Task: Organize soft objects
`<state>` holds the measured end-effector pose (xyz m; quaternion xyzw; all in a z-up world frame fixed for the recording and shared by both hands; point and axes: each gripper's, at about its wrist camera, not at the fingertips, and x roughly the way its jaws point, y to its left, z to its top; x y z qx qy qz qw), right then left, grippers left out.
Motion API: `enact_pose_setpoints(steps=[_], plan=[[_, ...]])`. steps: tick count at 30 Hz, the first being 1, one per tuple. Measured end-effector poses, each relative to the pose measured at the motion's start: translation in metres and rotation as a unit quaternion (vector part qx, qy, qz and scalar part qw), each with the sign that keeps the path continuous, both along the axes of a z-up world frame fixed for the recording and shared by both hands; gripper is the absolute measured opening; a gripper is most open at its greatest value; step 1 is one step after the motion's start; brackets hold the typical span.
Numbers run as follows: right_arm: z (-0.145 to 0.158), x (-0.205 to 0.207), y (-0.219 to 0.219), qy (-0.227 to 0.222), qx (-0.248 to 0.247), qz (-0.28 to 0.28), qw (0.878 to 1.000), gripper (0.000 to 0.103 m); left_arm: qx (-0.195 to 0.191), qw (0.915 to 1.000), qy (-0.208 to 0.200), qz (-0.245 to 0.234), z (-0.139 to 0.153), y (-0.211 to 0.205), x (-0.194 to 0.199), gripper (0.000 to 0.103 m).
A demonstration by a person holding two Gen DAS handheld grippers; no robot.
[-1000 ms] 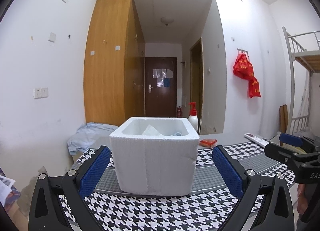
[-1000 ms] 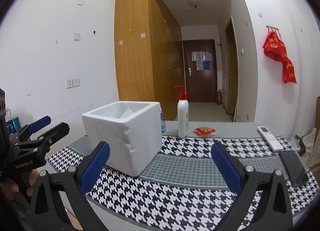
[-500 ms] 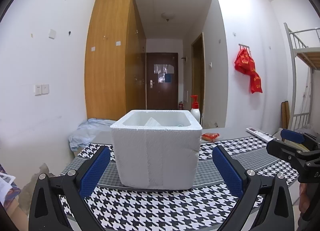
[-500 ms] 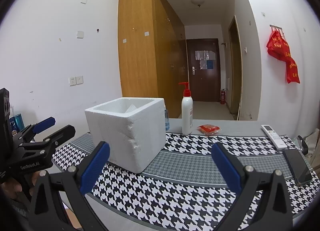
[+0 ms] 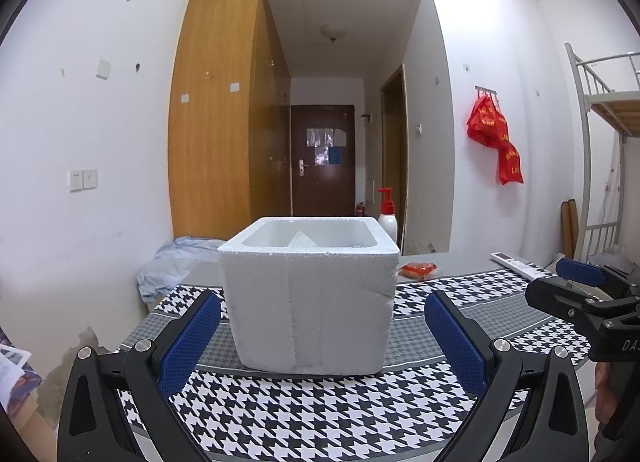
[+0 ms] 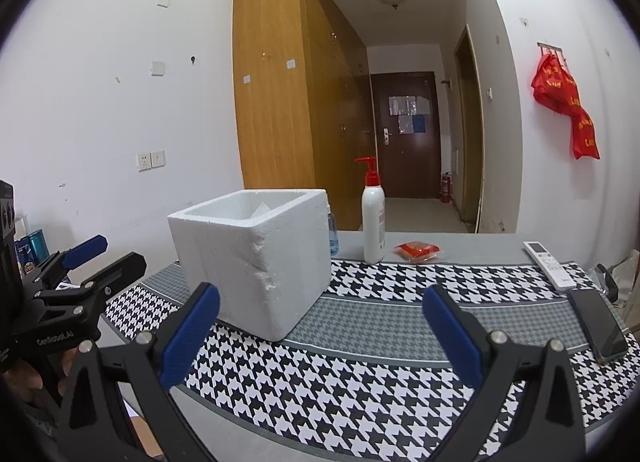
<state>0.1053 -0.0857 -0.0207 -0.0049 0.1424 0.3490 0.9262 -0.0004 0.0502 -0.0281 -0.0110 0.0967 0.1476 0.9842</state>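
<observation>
Left gripper (image 5: pixel 322 336) gapes empty before foam box (image 5: pixel 310 298).

From my remote seat, the left hand-held gripper (image 5: pixel 322 338) stood wide apart, its blue pads (image 5: pixel 191 336) flanking a white foam box (image 5: pixel 310 294) dead ahead at twelve o'clock, neither pad touching it. The box sat upright on the houndstooth cloth (image 5: pixel 320 410) covering the tabletop (image 5: pixel 460 260), with something pale and crumpled showing inside. Behind it at one o'clock rose a white pump bottle (image 5: pixel 387 216) with a red top; a red packet (image 5: pixel 418 270) lay just right of the box. A light blue cloth (image 5: pixel 172 266) lay heaped at ten o'clock. The right hand-held gripper (image 5: pixel 576 286) reached in at three o'clock, a remote control (image 5: pixel 516 262) lying beyond it.
</observation>
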Motion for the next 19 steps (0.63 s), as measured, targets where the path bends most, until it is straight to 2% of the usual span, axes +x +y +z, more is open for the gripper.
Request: enact_pose_setpoints(steps=[19], plan=[[-0.0032,0.0052,0.0041,0.005,-0.010,0.007,1.000,0.103,-0.001,1.0000,0.001,0.007,0.0002,0.0026,0.0012,0.102]])
